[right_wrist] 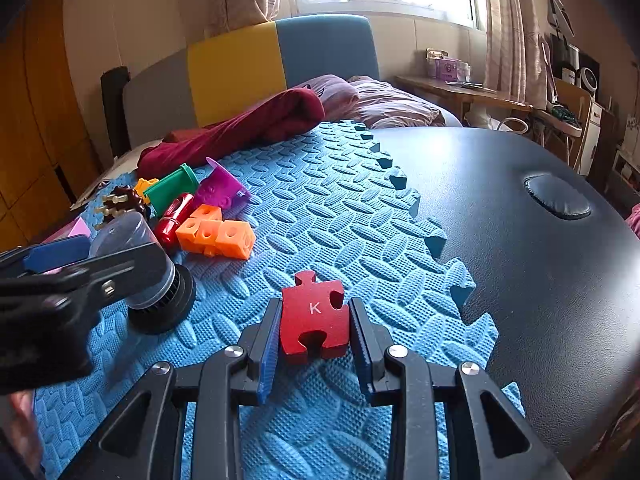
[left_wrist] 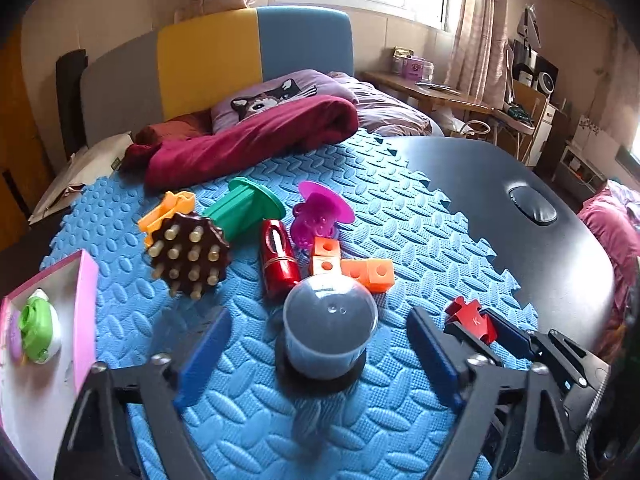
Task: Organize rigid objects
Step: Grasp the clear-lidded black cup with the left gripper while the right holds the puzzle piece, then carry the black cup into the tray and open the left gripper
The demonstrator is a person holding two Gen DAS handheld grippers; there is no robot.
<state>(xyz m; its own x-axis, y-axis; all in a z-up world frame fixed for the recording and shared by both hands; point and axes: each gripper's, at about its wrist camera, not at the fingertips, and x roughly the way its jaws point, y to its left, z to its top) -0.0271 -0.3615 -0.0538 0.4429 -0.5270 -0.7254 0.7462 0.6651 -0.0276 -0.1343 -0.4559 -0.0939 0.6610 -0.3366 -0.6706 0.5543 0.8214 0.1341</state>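
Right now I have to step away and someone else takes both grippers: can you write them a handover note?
Left gripper: open, jaws either side of the clear jar, pads not on it.
Right gripper: shut on the red K puzzle piece, low over the blue mat.
Pink box, far left, holds a green-and-white toy.
Left: jar, puzzle piece, and the pile on the mat: orange cubes, red cylinder, green mould, purple mould, peg brush.

Bare blue foam mat (right_wrist: 320, 216) lies open right of the puzzle piece (right_wrist: 314, 314); leftward, orange cubes (right_wrist: 216, 236) and a domed jar (right_wrist: 140, 256) crowd it.
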